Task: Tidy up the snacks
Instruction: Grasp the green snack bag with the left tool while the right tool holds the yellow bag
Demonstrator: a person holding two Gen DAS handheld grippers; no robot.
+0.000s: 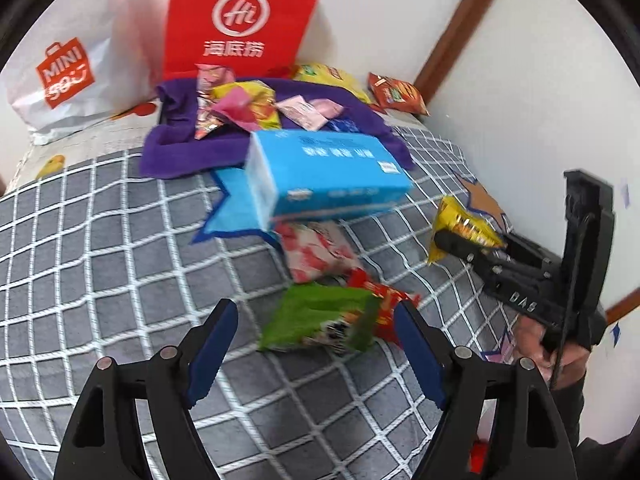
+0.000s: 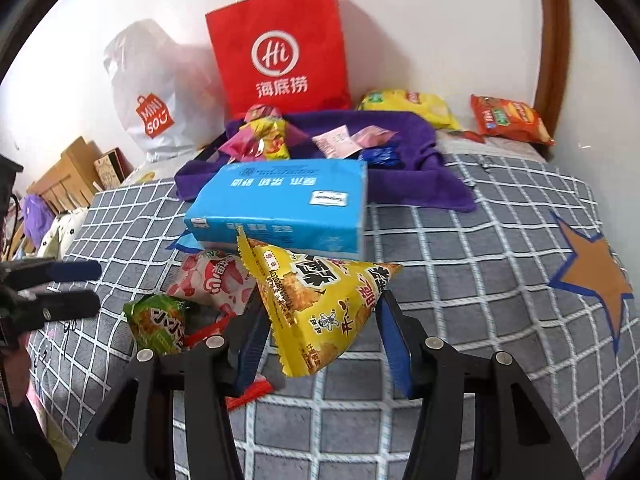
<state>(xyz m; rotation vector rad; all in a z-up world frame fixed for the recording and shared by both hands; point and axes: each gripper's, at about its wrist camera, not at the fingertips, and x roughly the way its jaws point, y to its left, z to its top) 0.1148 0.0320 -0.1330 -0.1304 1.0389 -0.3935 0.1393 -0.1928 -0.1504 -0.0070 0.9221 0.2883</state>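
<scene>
The right gripper [image 2: 320, 328] has its fingers clamped on a yellow snack packet [image 2: 324, 304], held above the checked bed [image 2: 480, 280]. The left gripper [image 1: 312, 356], fingers apart, hovers with a green snack packet [image 1: 320, 320] at its twelve o'clock.

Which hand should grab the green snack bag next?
Probably the left. Its tongs are open with the green snack bag lying right between the tips, while the right tongs are already holding the yellow triangle snack.

place: home bedroom | evidence: checked bedspread [image 2: 460, 240], shopping bags [image 2: 280, 48] against wall, cardboard boxes [image 2: 64, 180]
</scene>
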